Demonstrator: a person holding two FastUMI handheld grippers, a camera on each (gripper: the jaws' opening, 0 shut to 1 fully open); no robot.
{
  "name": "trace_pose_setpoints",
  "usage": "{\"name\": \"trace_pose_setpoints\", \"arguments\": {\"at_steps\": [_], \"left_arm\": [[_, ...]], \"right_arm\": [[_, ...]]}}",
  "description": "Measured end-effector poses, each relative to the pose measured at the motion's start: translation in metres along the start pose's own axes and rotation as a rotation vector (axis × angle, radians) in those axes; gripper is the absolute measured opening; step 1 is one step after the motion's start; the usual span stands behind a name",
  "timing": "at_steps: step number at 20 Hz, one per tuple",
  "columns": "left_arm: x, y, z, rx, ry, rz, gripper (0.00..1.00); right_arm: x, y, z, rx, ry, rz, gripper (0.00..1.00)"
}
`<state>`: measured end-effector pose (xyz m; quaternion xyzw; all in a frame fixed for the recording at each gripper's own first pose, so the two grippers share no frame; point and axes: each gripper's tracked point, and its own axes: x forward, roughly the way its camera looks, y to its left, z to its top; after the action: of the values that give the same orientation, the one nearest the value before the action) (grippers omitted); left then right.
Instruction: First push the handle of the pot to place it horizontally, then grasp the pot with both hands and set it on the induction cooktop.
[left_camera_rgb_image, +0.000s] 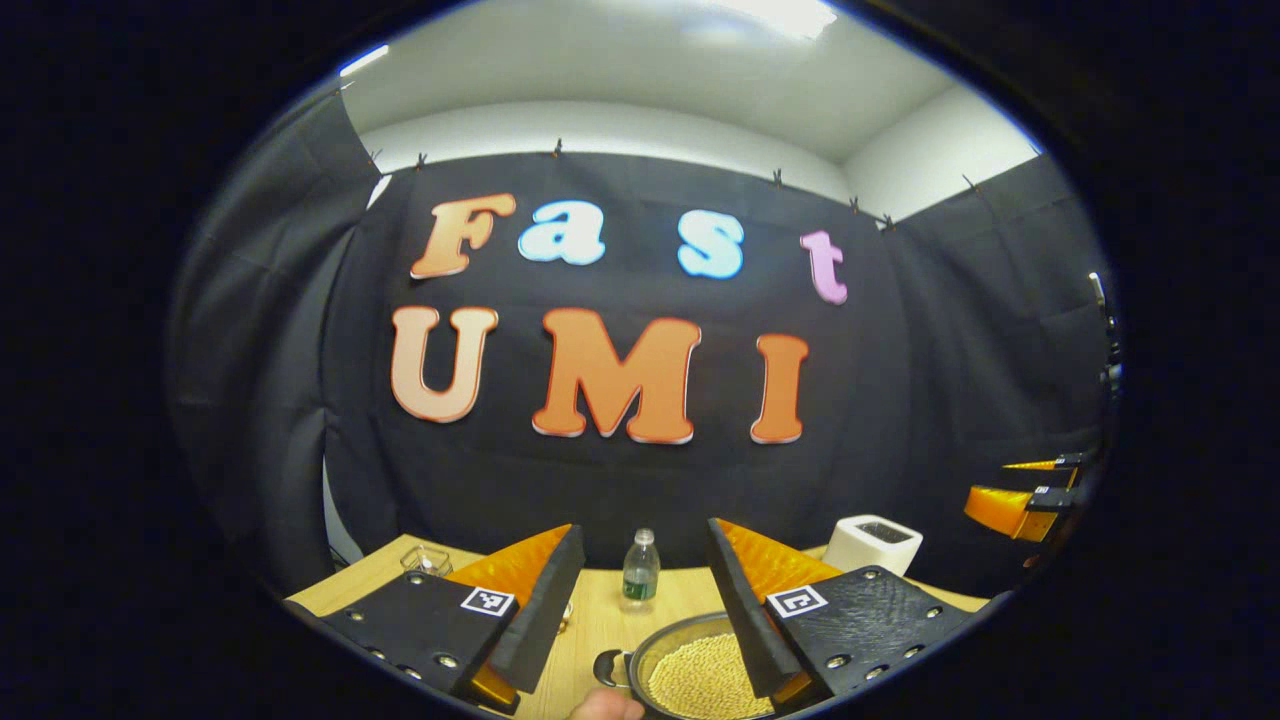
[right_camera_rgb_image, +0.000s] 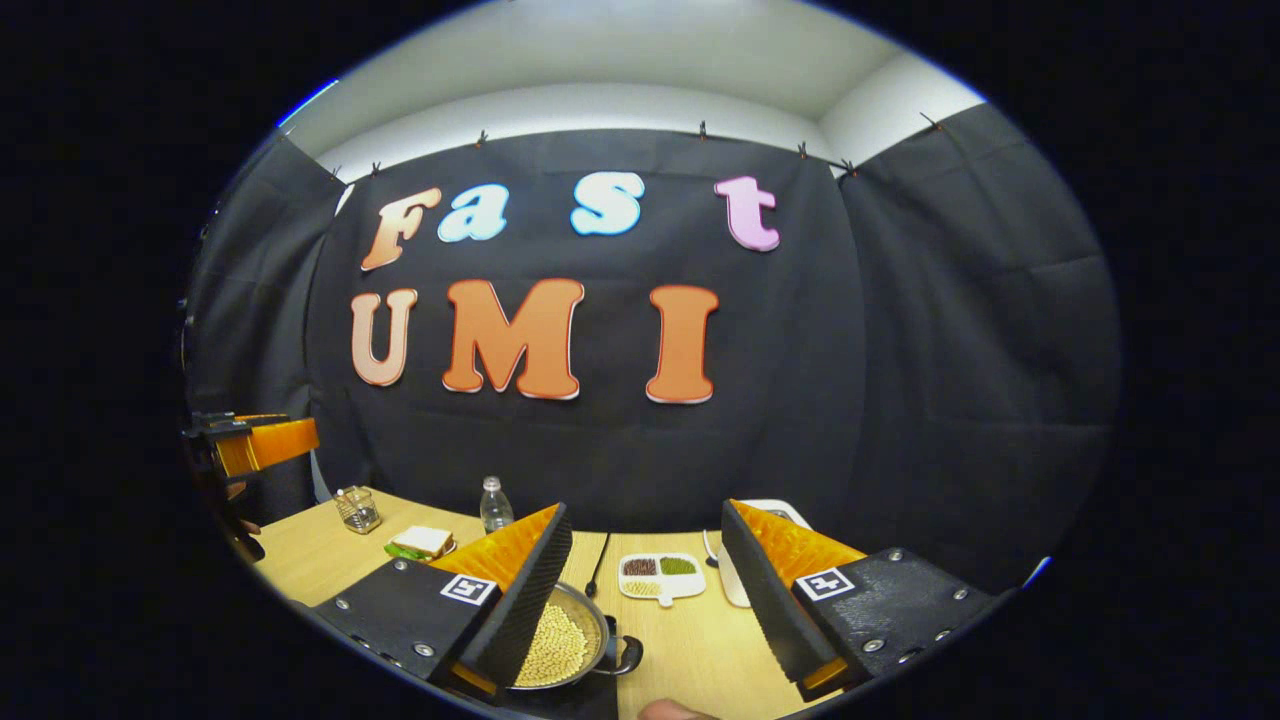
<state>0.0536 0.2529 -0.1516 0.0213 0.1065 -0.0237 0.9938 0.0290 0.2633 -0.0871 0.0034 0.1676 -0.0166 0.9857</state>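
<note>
Pot (left_camera_rgb_image: 700, 670) sits low on the wooden counter (left_camera_rgb_image: 590, 620), holding a bed of pale yellow grains, with a small dark side handle toward the left tool's near left. The left tool (left_camera_rgb_image: 640, 590) hangs above the counter with its two fingers spread wide and nothing between them; the pot lies just under and beside its right finger (left_camera_rgb_image: 745, 610), not touched as far as the left gripper view shows. Straight ahead between the fingers stands a small plastic bottle (left_camera_rgb_image: 640, 570), farther back on the counter. A white box-shaped container (left_camera_rgb_image: 872, 543) stands beyond the right finger, and a clear glass (left_camera_rgb_image: 425, 560) stands past the left finger.

In the right gripper view the right tool (right_camera_rgb_image: 645, 590) is likewise released, fingers wide apart and empty. The pot (right_camera_rgb_image: 565, 640) lies below its left finger (right_camera_rgb_image: 525, 600), partly hidden by it, a dark handle (right_camera_rgb_image: 625, 655) poking toward the gap. Ahead of the gap lies a white divided dish (right_camera_rgb_image: 660, 575) with dark, green and pale contents, and a dark utensil (right_camera_rgb_image: 597, 565) lies beside it. Farther left sit a sandwich on a plate (right_camera_rgb_image: 420, 545), a glass jar (right_camera_rgb_image: 357, 510) and the bottle (right_camera_rgb_image: 494, 505). The left tool (right_camera_rgb_image: 255, 445) shows at the far left edge, well apart.
</note>
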Motion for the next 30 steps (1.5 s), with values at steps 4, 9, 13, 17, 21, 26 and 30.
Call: {"name": "trace_pose_setpoints", "arguments": {"at_steps": [4,9,13,17,21,26,30], "left_arm": [[-0.034,-0.01,0.07,0.026,-0.106,0.013,0.77],[-0.069,-0.015,0.136,0.067,-0.188,0.048,0.76],[-0.081,-0.002,0.168,0.078,-0.211,0.106,0.89],[-0.096,0.017,0.191,0.098,-0.224,0.159,0.89],[-0.108,0.032,0.209,0.027,-0.214,0.161,0.89],[-0.119,0.057,0.212,0.031,-0.218,0.199,0.87],[-0.121,0.057,0.198,0.066,-0.182,0.223,0.87]], "right_arm": [[-0.027,-0.008,0.054,-0.012,-0.103,0.013,0.97],[-0.06,-0.014,0.108,-0.042,-0.198,0.038,0.93],[-0.077,-0.013,0.138,-0.022,-0.234,0.064,0.93],[-0.088,-0.013,0.158,-0.037,-0.271,0.089,0.97],[-0.095,-0.011,0.172,-0.022,-0.293,0.11,0.97],[-0.099,-0.003,0.18,-0.027,-0.341,0.133,0.95],[-0.095,0.003,0.179,-0.033,-0.34,0.135,0.95]]}}
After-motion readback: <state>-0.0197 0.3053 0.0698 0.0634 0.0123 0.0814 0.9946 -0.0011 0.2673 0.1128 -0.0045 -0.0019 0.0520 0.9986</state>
